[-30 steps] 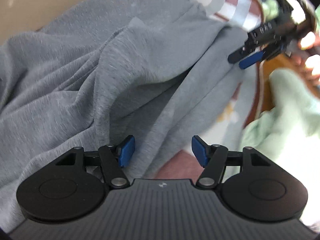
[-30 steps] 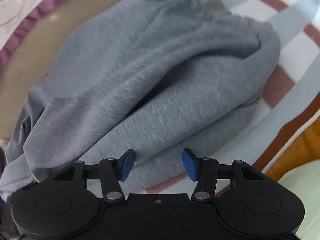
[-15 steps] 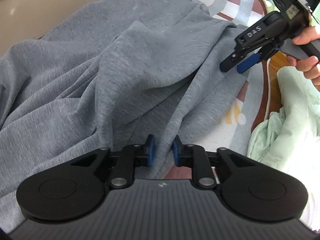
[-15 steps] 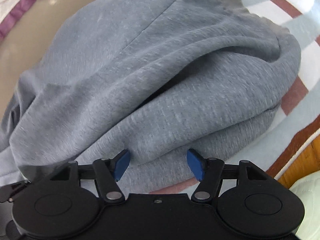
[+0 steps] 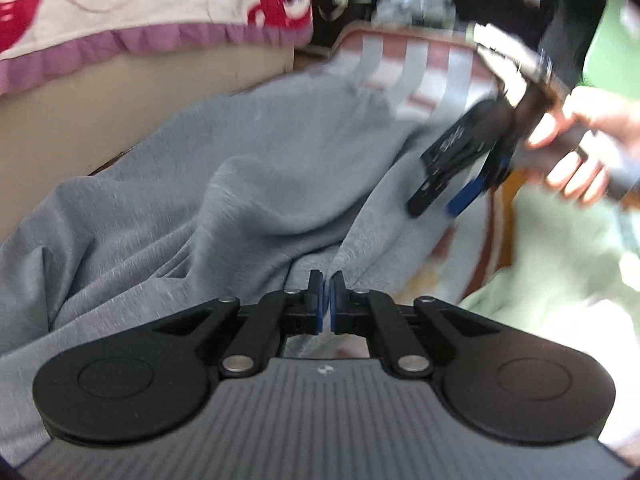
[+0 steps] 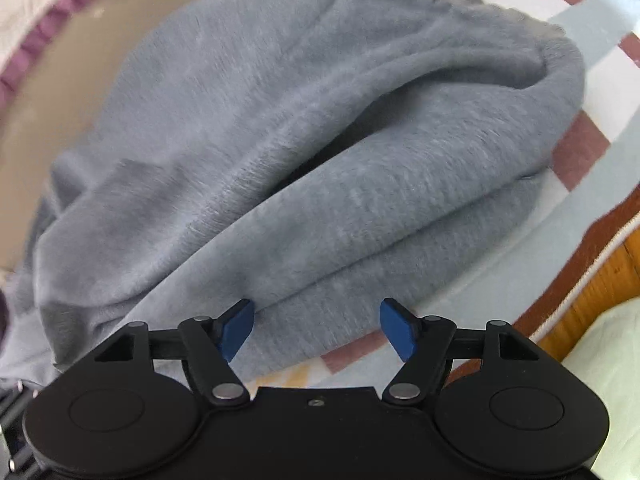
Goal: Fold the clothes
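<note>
Grey garment point(image 5: 248, 184) lies bunched on a striped blanket point(image 5: 436, 68), part of it hanging toward a beige surface point(image 5: 100, 104). Left gripper point(image 5: 325, 288) has just clamped: pads together w/ a pinch of grey fabric between them, cloth ridged up to the tips. Right gripper point(image 6: 317, 326) has just been spreading, jaws wide, nothing held; it hangs over the folded roll's near edge point(image 6: 360, 248). From the left view, a hand point(image 5: 576, 148) holds it. Pale green cloth point(image 5: 560, 248) beside the blanket.
</note>
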